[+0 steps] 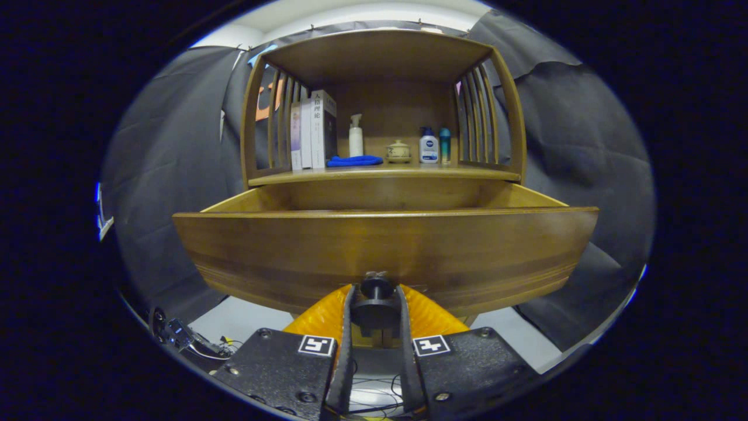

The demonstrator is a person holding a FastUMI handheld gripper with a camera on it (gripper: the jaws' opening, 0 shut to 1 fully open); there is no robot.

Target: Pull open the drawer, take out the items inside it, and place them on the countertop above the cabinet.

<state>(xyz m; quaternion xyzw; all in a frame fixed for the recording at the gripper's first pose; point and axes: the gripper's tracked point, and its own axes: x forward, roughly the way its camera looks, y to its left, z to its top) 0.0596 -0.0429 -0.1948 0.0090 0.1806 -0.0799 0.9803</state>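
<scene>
The wooden drawer (385, 245) of the cabinet stands pulled out toward me, its broad front panel just ahead of the fingers. My gripper (376, 304) is shut on the drawer's dark round knob (376, 295), one finger pressing on each side of it. The drawer's inside is hidden behind its front panel, so the items in it cannot be seen. Above and beyond the drawer lies the cabinet's countertop (385, 172), under an open wooden shelf frame.
On the countertop stand several books (312, 131) at the left, a blue cloth (354, 160), a white pump bottle (356, 135), a small lidded pot (398, 151), and two bottles (433, 146) at the right. Cables (187, 342) lie on the floor at the lower left.
</scene>
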